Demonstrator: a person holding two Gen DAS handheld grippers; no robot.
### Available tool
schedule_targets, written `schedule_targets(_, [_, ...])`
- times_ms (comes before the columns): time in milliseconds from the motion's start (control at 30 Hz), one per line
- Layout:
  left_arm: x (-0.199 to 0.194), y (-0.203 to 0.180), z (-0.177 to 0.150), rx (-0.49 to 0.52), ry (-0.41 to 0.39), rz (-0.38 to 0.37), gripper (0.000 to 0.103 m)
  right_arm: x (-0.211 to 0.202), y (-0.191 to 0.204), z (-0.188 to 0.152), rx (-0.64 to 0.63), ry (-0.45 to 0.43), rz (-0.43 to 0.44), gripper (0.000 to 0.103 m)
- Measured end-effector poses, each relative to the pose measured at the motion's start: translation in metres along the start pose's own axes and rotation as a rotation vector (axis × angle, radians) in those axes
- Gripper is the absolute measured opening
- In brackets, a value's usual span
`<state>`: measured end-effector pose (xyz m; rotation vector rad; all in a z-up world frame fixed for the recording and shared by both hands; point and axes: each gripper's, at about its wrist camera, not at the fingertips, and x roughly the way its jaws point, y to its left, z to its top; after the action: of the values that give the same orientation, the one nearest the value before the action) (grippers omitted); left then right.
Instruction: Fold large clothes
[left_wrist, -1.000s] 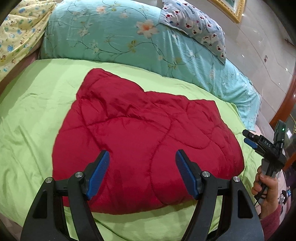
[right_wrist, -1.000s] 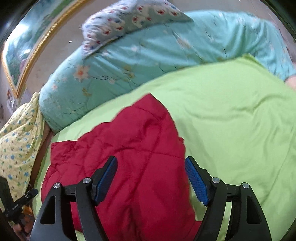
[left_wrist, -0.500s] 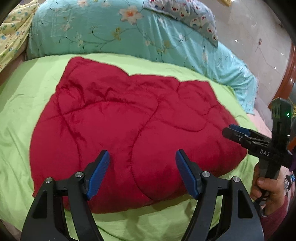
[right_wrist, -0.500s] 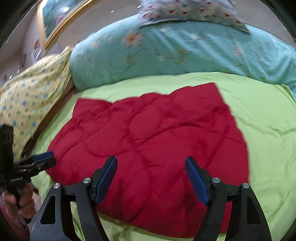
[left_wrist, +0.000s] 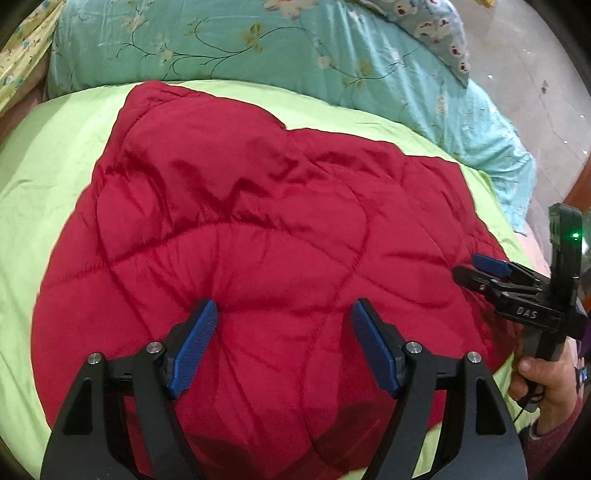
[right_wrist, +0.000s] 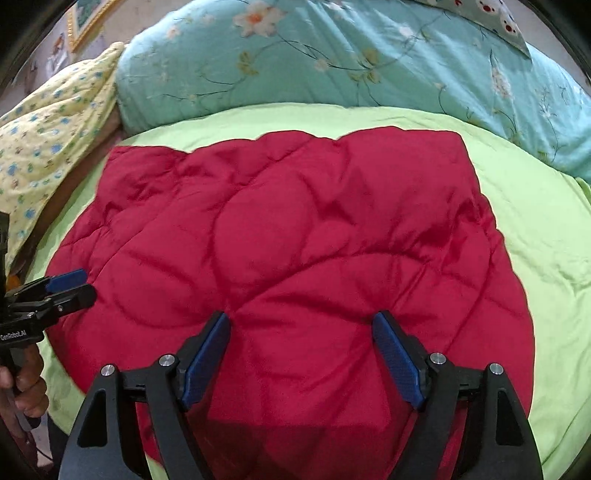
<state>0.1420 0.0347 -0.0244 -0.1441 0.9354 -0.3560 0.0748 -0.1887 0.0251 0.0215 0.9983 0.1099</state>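
Both the left tool and right tool gape wide, gripping nothing. Beneath them lies a puffy, quilted red garment, stitched in curved seams, on a smooth green bedsheet.

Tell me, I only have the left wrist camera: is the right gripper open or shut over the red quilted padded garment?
Observer: Open. In the right wrist view, the right gripper has its blue pads wide apart above the near part of the red quilted padded garment, with nothing between them.
Operator: What lies past the garment's right edge?
Observer: Lightly wrinkled light-green bed sheet, running back to the turquoise floral quilt.
Operator: How does my left gripper look from there?
Observer: The left gripper comes in side-on at the garment's left edge, and the left hand is wrapped around its handle.
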Motion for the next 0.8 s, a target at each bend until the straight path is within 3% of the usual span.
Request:
schedule_targets(300, [0.044, 0.030, 0.057, -0.075, 0.069, 0.154, 0.076, 0.023, -0.032, 0.031, 0.087, 0.052, -0.042, 0.081])
schedule_targets(367, [0.052, 0.040, 0.063, -0.102, 0.073, 0.163, 0.076, 0.028, -0.039, 0.037, 0.098, 0.051, -0.080, 0.081])
schedule_targets(533, [0.061, 0.055, 0.068, -0.161, 0.051, 0.190, 0.078, 0.041, -0.070, 0.037, 0.211, 0.039, -0.052, 0.081])
schedule_targets(800, [0.072, 0.078, 0.078, -0.241, 0.057, 0.207, 0.083, 0.047, -0.082, 0.036, 0.281, 0.033, -0.052, 0.082])
